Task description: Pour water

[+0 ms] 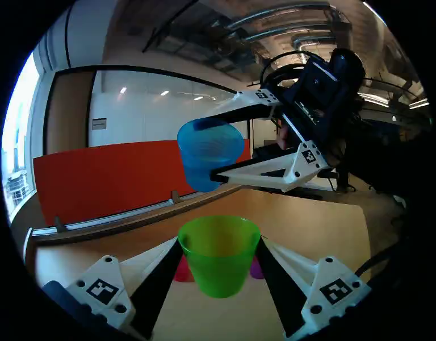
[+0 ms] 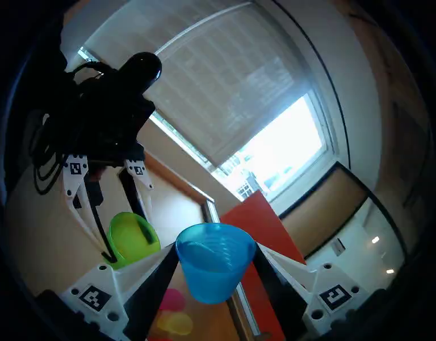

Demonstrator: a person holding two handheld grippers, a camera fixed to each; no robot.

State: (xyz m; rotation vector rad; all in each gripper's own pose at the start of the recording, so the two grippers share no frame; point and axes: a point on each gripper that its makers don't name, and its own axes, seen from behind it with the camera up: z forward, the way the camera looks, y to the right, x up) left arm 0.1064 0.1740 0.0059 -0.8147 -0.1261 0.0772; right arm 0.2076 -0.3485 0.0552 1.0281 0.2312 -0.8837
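Observation:
In the left gripper view my left gripper (image 1: 219, 245) is shut on a green plastic cup (image 1: 219, 270), held upright above the wooden table (image 1: 314, 221). Higher up and a little farther off hangs a blue translucent cup (image 1: 209, 153), clamped by my right gripper (image 1: 213, 149), which reaches in from the right and is rolled over. In the right gripper view the blue cup (image 2: 215, 264) sits between the right gripper's (image 2: 215, 250) fingers. The green cup (image 2: 131, 238) lies lower left, in the left gripper (image 2: 127, 241). I see no water stream.
Small pink (image 1: 184, 271) and purple (image 1: 256, 268) cups stand on the table behind the green cup. An orange-red panel (image 1: 104, 176) runs along the table's far edge. A bright window with a blind (image 2: 275, 148) is beyond it. A dark-sleeved arm (image 1: 382, 159) holds the right gripper.

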